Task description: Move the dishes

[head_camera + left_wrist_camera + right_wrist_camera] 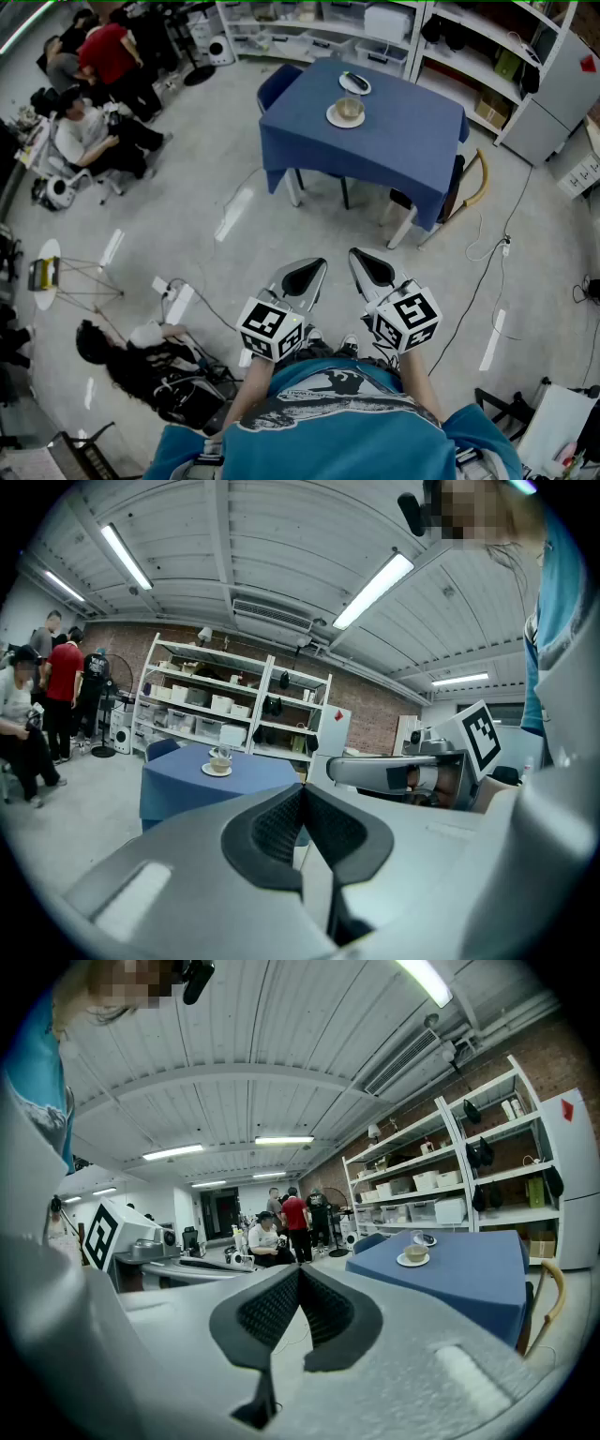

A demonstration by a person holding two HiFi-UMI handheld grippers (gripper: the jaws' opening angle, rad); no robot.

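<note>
Blue table (403,141) bears dishes (345,114) far beyond left gripper (309,270) and right gripper (364,261), fingers (272,827) closed.

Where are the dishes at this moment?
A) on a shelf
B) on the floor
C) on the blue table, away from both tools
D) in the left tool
C: the bowl on its saucer and a small plate sit on the blue table; the left tool and right tool are shut, empty.
</note>
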